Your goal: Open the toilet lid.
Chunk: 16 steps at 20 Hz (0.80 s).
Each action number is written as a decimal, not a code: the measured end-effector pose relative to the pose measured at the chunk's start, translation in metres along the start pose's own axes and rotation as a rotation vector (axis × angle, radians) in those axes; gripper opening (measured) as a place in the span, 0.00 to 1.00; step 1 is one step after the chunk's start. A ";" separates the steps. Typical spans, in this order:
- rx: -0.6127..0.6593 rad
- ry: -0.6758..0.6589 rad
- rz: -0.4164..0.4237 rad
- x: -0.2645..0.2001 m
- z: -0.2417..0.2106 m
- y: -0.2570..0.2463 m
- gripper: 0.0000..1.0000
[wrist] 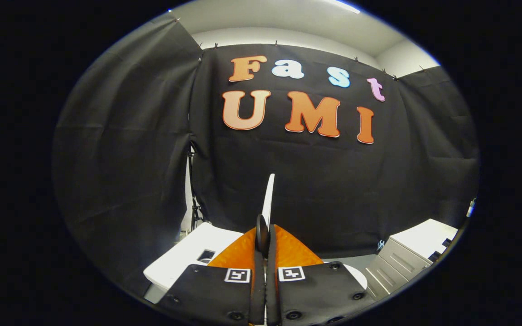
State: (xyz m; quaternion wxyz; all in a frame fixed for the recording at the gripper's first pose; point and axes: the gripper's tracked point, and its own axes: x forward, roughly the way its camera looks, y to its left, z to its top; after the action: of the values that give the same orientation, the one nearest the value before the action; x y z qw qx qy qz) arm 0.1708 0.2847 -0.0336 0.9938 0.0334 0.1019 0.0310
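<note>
Closest to the lens, the gripper [264, 235] fingers lie pressed together along their length, their tips clamped on the thin edge of the toilet lid [268, 197]. Each finger carries a flat matte plate with round screw heads and a small square black-and-white marker tag near the middle seam.

Seen edge-on, the toilet lid rises as a narrow, smooth, glossy white blade, tilted slightly, straight up from between the fingertips and standing against the dark cloth wall [342, 181] beyond. Both fingers press on it, one on each face.

Behind and to the left of the fingers sits the toilet tank [188, 258], a smooth white block with rounded corners and a small square recess in its flat top; what that recess holds cannot be told. To the right of the fingers a curved sliver of the white toilet seat [358, 276] shows, its bowl hidden by the gripper.

Further right stands a pale grey cabinet [406, 258], boxy, with ribbed drawer fronts and a flat top; the drawers are closed.

Matte black fabric, creased and pinned along its top, hangs behind everything, under a white ceiling [288, 20].
</note>
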 end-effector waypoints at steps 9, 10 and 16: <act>-0.129 0.018 0.082 0.005 -0.010 0.086 0.09; -0.146 0.016 0.096 0.005 -0.010 0.096 0.09; -0.205 0.015 0.130 0.005 -0.019 0.118 0.12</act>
State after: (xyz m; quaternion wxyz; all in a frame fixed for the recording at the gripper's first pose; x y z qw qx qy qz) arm 0.1651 0.4035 -0.0443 0.9871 -0.0620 0.1032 0.1056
